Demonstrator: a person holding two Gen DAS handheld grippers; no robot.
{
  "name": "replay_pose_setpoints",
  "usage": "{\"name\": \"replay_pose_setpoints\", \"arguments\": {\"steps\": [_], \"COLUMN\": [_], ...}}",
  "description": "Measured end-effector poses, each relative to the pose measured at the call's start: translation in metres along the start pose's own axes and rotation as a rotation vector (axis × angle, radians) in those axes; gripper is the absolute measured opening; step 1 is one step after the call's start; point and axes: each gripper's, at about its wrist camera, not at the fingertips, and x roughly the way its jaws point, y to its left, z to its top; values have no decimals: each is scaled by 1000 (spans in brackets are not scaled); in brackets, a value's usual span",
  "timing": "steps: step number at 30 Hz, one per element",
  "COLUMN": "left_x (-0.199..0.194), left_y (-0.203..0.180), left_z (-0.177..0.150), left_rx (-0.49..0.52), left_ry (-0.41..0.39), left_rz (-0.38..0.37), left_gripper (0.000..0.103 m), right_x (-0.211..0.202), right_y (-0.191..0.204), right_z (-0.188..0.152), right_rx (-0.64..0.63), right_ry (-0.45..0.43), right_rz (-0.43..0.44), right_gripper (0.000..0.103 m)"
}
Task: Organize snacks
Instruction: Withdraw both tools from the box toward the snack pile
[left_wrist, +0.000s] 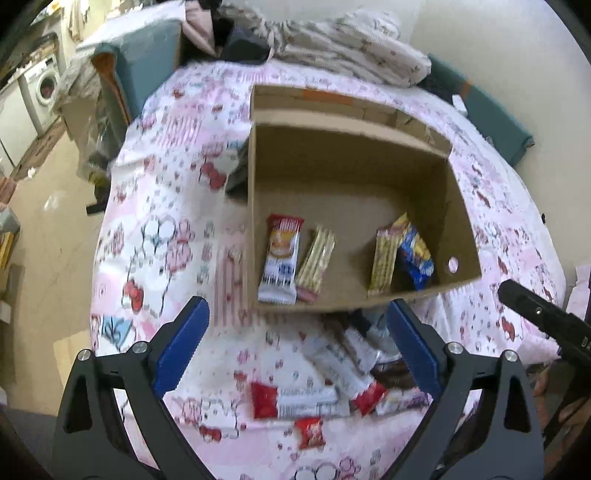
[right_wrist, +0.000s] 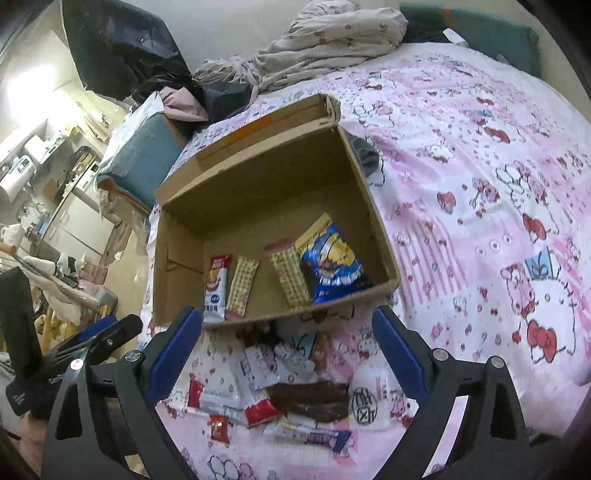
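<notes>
An open cardboard box (left_wrist: 351, 166) (right_wrist: 258, 184) sits on the pink patterned bedspread (left_wrist: 166, 229). Along its near wall lie a red-and-white packet (left_wrist: 280, 258) (right_wrist: 217, 284), two yellow striped packets (left_wrist: 317, 258) (right_wrist: 290, 277) and a blue packet (left_wrist: 415, 254) (right_wrist: 332, 266). In front of the box is a loose pile: a white bar with red ends (left_wrist: 295, 400), a small red packet (left_wrist: 309, 432) (right_wrist: 218, 428) and a brown packet (right_wrist: 310, 400). My left gripper (left_wrist: 297, 310) hangs open above this pile, holding nothing. Over the same pile my right gripper (right_wrist: 287, 315) is open too, with nothing between its fingers.
Crumpled bedding (left_wrist: 351, 44) and dark clothes are heaped behind the box against the wall. A teal cushion (right_wrist: 140, 162) marks the bed's left edge, with floor and a washing machine (left_wrist: 44, 85) beyond. Each gripper shows at the edge of the other's view.
</notes>
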Motion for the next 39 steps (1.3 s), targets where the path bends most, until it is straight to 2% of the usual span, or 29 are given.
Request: {"name": "replay_pose_setpoints", "arguments": {"steps": [8, 14, 17, 21, 24, 26, 29, 30, 33, 37, 39], "left_x": [-1, 9, 13, 24, 42, 52, 67, 71, 74, 74, 77], "left_y": [12, 17, 23, 39, 44, 42, 30, 29, 26, 10, -4], "left_z": [-23, -39, -41, -46, -61, -68, -73, -74, -77, -75, -69], "left_rx": [-33, -51, -83, -194, -245, -239, -170, -174, -220, -114, 10], "left_ry": [57, 128, 136, 188, 282, 334, 374, 385, 405, 425, 452], "left_rz": [40, 69, 37, 3, 4, -1, 38, 51, 11, 37, 28], "left_gripper": [95, 95, 95, 94, 80, 73, 72, 72, 72, 72, 72], "right_x": [0, 1, 6, 16, 20, 19, 20, 21, 21, 21, 23], "right_y": [-2, -8, -9, -16, -19, -19, -20, -20, -21, -21, -22], "right_z": [-24, -40, -47, -55, -54, -54, -55, -55, -55, -54, -54], "right_rx": [41, 81, 95, 156, 181, 184, 192, 194, 197, 202, 211], "right_ry": [68, 95, 127, 180, 187, 183, 192, 195, 196, 202, 208], "right_rz": [19, -20, -28, -18, -16, -18, -12, -12, -9, -9, -3], "right_gripper": [96, 96, 96, 96, 96, 96, 96, 96, 96, 96, 96]}}
